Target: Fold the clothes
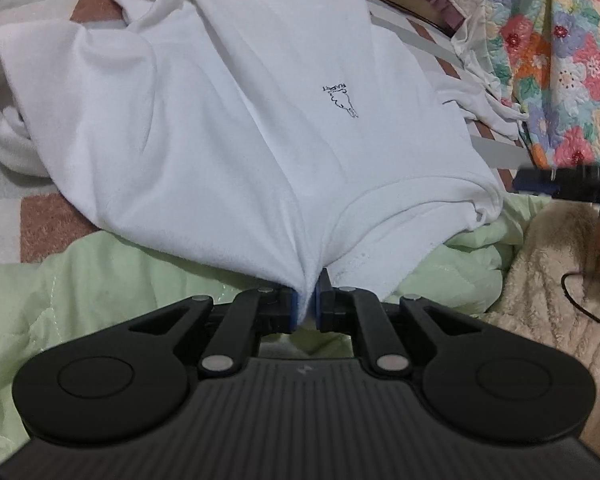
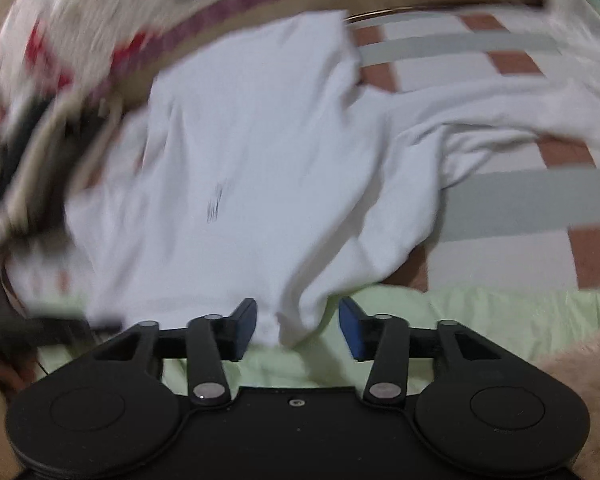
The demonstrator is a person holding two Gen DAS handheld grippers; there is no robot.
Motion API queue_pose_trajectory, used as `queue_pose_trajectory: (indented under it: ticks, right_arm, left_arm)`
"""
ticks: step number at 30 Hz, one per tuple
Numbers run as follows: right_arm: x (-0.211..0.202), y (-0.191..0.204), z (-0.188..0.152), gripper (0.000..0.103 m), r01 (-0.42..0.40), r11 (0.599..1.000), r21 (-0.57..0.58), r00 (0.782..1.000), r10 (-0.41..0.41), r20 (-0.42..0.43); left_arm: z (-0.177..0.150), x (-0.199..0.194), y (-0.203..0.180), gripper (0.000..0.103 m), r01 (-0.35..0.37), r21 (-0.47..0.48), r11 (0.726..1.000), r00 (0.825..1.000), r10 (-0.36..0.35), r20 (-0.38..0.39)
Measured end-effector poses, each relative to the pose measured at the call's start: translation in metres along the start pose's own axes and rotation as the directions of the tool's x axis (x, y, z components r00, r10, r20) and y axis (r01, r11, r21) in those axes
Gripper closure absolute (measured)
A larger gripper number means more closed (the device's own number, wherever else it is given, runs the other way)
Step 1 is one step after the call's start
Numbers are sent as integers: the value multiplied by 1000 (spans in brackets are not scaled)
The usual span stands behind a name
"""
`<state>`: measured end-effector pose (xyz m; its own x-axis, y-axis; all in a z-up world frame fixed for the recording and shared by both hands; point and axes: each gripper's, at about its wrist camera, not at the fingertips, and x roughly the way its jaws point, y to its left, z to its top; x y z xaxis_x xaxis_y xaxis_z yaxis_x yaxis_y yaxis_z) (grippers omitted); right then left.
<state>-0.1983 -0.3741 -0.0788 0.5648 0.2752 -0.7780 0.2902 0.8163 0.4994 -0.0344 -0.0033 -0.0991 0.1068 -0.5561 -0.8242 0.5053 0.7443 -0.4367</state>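
At lower centre, the left gripper [image 1: 307, 304] pinches the white cotton T-shirt [image 1: 240, 120] hem to anchor it, while the right gripper [image 2: 298, 326] gapes around a loose edge.

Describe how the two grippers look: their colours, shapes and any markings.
The left gripper and the right gripper look alike: a black ribbed body with two round side lobes, black linkage arms with silver rivets, and blue finger pads. No sleeve is visible.
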Motion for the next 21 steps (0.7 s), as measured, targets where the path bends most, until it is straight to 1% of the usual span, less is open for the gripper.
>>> queue_pose_trajectory:
  ticks: [3, 7, 9, 10, 11, 12, 13, 15, 17, 20, 21]
  right_arm:
    - [-6, -34, 18, 51, 18, 984, 178, 998, -30, 63]
    - [-20, -76, 47, 51, 51, 946, 320, 984, -102, 146]
    - [-27, -96, 61, 51, 62, 921, 385, 972, -143, 184]
    - [-32, -106, 64, 50, 60, 906, 419, 966, -159, 205]
    - [-37, -115, 65, 50, 53, 890, 453, 959, -173, 226]
    - [-42, -125, 66, 50, 46, 872, 487, 951, -188, 247]
    - [-47, -135, 66, 49, 37, 854, 519, 942, -203, 267]
    - [-57, -154, 67, 49, 26, 817, 577, 921, -244, 303]
    - [-66, -173, 64, 49, 32, 783, 621, 899, -294, 324]
    - [-74, -206, 59, 49, 32, 731, 682, 877, -348, 332]
    - [-77, -217, 58, 49, 31, 712, 701, 869, -366, 334]
  left_arm:
    - [-1, -1, 2, 96, -12, 22, 1000, 1000, 12, 0]
    - [-5, -5, 7, 95, -8, 7, 1000, 1000, 8, 7]
    - [-5, -8, 6, 92, -3, 23, 1000, 1000, 2, 14]
    - [-4, -12, 3, 85, 9, 60, 998, 1000, -11, 21]
    - [-4, -16, 0, 74, 21, 98, 995, 999, -24, 27]
    - [0, -24, -3, 68, 33, 133, 991, 998, -39, 42]
    - [3, -32, -6, 60, 44, 168, 985, 997, -54, 57]
    - [10, -48, -11, 59, 63, 237, 969, 993, -85, 84]
    - [26, -57, -18, 59, 59, 281, 958, 990, -93, 110]
    - [56, -58, -36, 59, 78, 348, 934, 981, -134, 139]
    - [67, -52, -46, 59, 83, 374, 924, 980, -144, 137]
